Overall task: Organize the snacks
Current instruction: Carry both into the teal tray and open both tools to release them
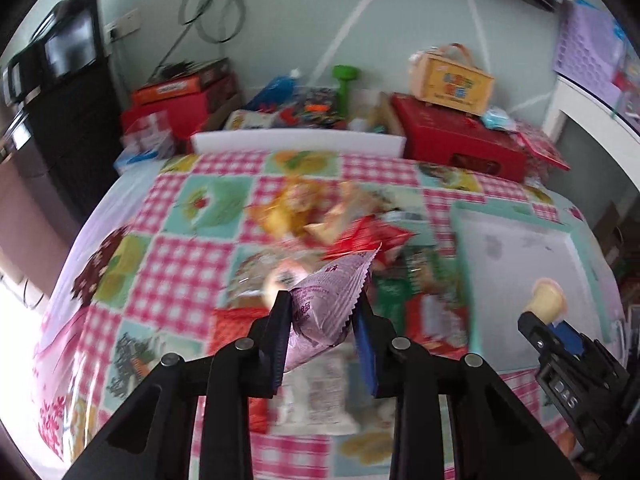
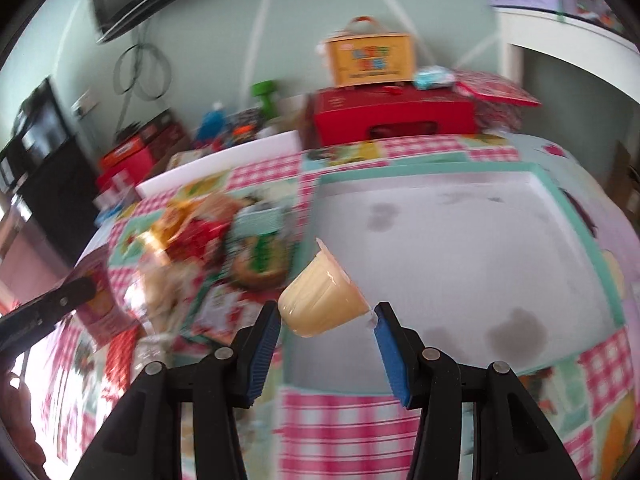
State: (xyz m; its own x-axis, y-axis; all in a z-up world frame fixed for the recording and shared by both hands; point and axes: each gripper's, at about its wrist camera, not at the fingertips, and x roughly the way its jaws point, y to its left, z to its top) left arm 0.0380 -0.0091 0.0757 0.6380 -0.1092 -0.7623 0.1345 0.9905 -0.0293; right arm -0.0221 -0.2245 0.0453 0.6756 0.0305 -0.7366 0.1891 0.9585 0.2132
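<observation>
My left gripper [image 1: 322, 310] is shut on a pale purple snack packet [image 1: 326, 304] and holds it above a heap of snack packets [image 1: 352, 240] on the checked tablecloth. My right gripper [image 2: 326, 314] is shut on a cream pudding cup [image 2: 320, 300], tilted, held over the near left edge of a white tray with a mint rim [image 2: 460, 264]. The right gripper with the cup [image 1: 548, 300] also shows in the left wrist view, over the tray [image 1: 516, 248]. The tray holds no snacks that I can see. The snack heap [image 2: 224, 256] lies left of the tray.
A red box [image 1: 460, 140] with a yellow carry box [image 1: 452, 80] on top stands at the back of the table. More boxes and a green object [image 1: 344, 84] crowd the back left. A white board [image 1: 296, 140] stands at the far table edge. A white shelf [image 2: 568, 60] is at right.
</observation>
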